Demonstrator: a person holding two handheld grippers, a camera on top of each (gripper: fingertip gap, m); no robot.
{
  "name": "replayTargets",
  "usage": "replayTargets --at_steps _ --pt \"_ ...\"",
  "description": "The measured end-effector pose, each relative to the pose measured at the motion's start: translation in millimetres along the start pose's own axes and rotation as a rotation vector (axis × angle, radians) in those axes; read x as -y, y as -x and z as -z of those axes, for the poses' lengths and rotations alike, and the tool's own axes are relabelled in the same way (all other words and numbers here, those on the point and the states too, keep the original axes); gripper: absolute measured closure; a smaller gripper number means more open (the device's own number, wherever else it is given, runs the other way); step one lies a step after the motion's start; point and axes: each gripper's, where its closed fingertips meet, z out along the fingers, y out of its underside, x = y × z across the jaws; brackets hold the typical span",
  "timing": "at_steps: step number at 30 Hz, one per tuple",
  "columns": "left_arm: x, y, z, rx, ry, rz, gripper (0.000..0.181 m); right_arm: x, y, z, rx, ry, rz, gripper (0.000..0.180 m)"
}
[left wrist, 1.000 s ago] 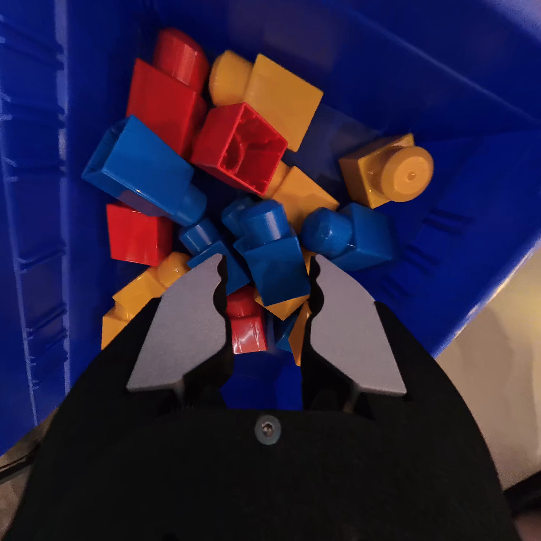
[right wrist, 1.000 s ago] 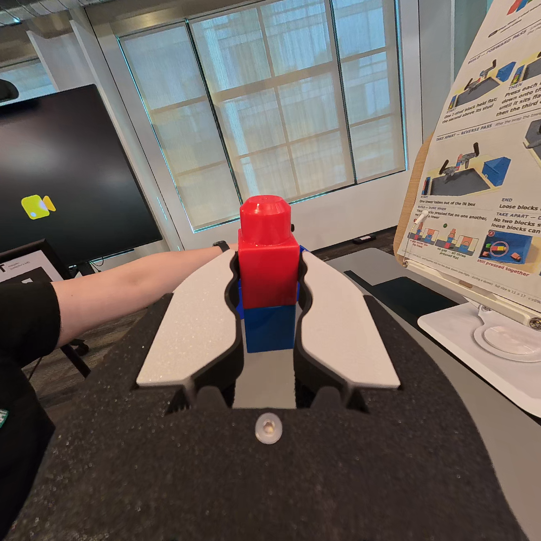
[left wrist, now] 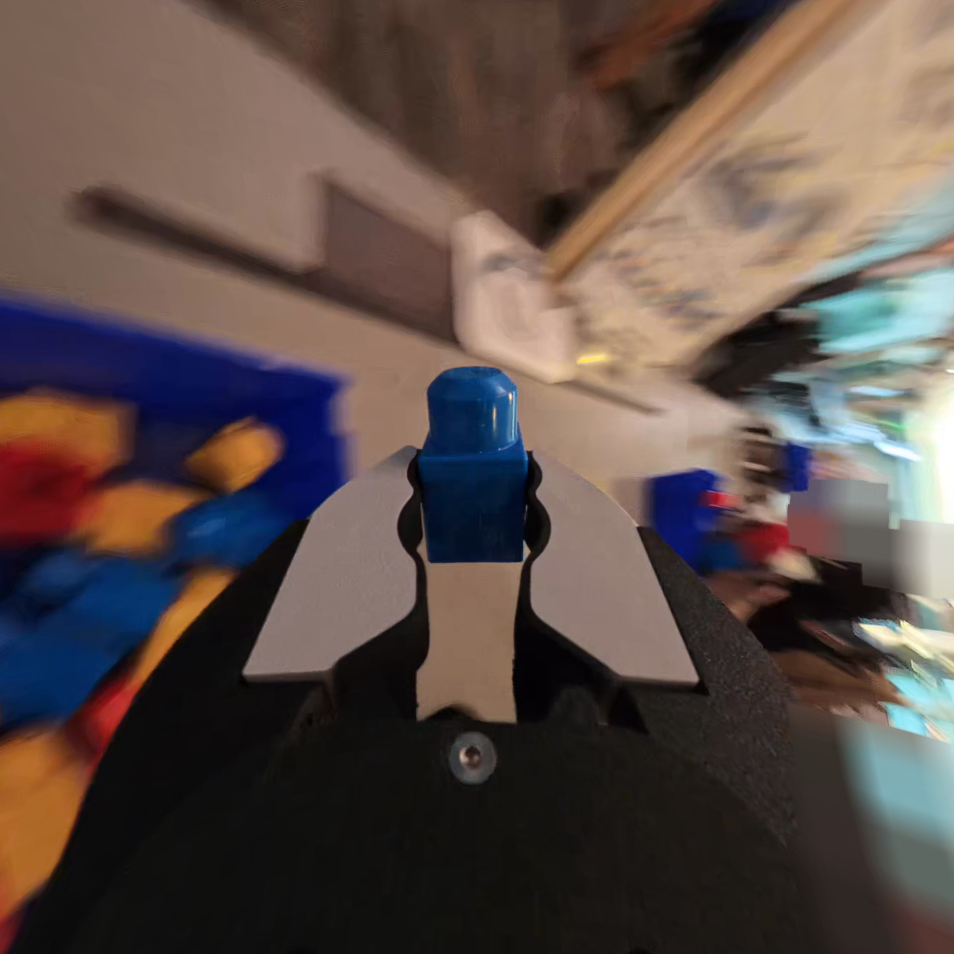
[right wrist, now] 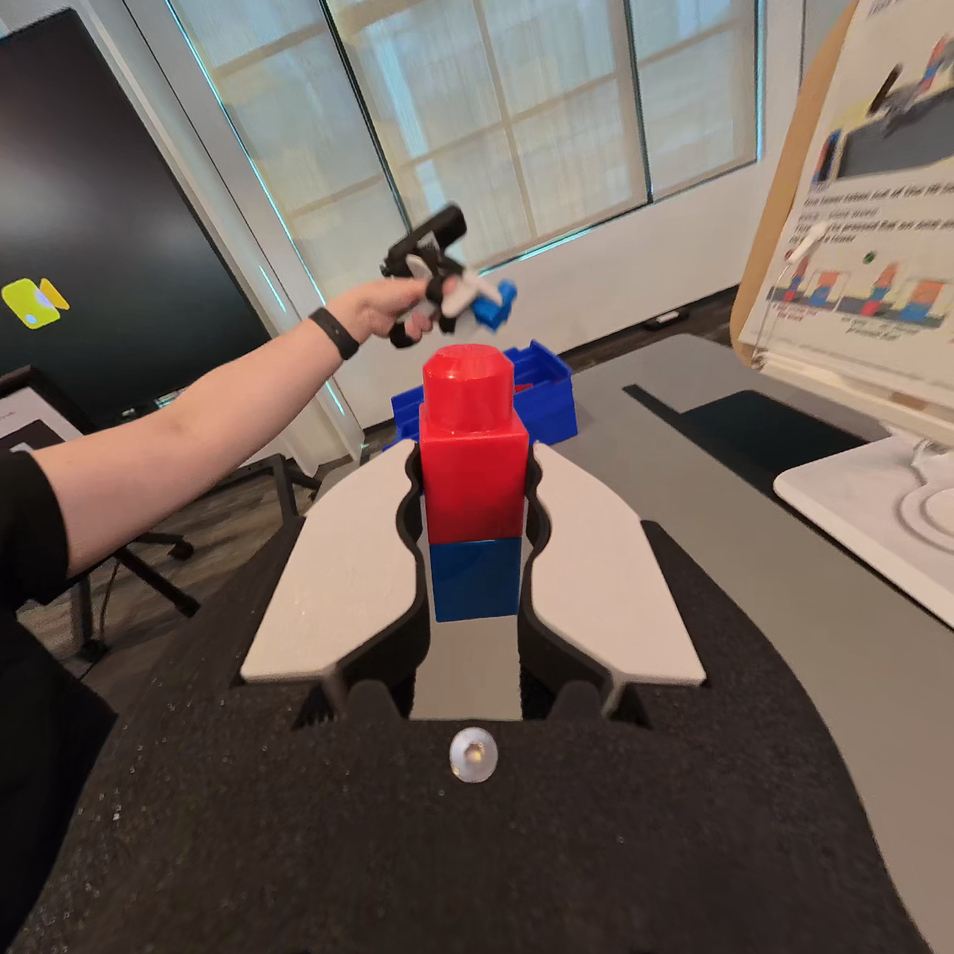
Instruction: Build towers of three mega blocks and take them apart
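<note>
A single blue block (left wrist: 472, 508) is being gripped by the left gripper (left wrist: 474, 495), while a red-on-blue stack (right wrist: 472, 495) is being clamped in the right gripper (right wrist: 472, 508) above the grey table (right wrist: 805, 645).

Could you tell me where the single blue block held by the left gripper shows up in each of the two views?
Left wrist view: single blue block at centre, clamped between that gripper's fingers.
Right wrist view: upper centre, above the red block.
Shared landmark: the blue bin.
</note>
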Motion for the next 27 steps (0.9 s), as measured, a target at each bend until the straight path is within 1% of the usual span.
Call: replayTargets --at_steps 2,3,5,7,9,11,13,15,16,19,21,25,27 --pt "1.9 -74.5 0.3 -0.355 -0.079 -0.079 0.145 -11.0 1.2 -14.8 0.024 0.044 -0.012 0.143" --pt "-3.9 -106.2 1.6 -0.499 -0.104 -0.117 0.145 -15.6 3.5 -21.7 0.038 0.064 -0.011 0.143" --pt "-27.6 -161.8 3.2 -0.747 -0.124 -0.211 0.145 -21.8 12.0 -34.0 0.076 0.092 -0.005 0.143" --pt "-55.9 -203.6 0.3 -0.915 -0.138 -0.302 0.145 -23.4 23.7 -43.4 0.118 0.103 0.012 0.143" --pt "-82.4 -237.2 -5.1 -1.031 -0.156 -0.383 0.145 -22.2 34.6 -50.6 0.141 0.106 0.041 0.143" --pt "-105.0 -262.8 -18.2 -1.062 -0.153 -0.471 0.145 -19.4 44.4 -55.7 0.146 0.106 0.088 0.143" --pt "-122.2 -281.4 -34.5 -1.02 -0.155 -0.598 0.145 -17.1 52.8 -59.3 0.14 0.114 0.136 0.143" --pt "-130.9 -292.7 -46.5 -0.961 -0.208 -0.714 0.145 -15.2 58.1 -61.1 0.125 0.118 0.173 0.143" --pt "-132.8 -295.6 -50.4 -0.939 -0.241 -0.739 0.145 -14.7 61.5 -61.6 0.129 0.118 0.185 0.143" --pt "-143.1 -298.3 -53.3 -0.982 -0.261 -0.736 0.145 -17.2 61.2 -65.1 0.108 0.134 0.204 0.143" --pt "-146.9 -296.7 -60.0 -0.988 -0.217 -0.726 0.145 -22.0 59.0 -68.6 0.104 0.15 0.208 0.143" --pt "-155.4 -294.4 -70.8 -0.972 -0.181 -0.747 0.145 -27.1 64.1 -75.4 0.155 0.139 0.165 0.143" --pt "-159.9 -293.6 -75.4 -0.946 -0.177 -0.765 0.145 -29.1 62.4 -77.2 0.156 0.131 0.151 0.143"
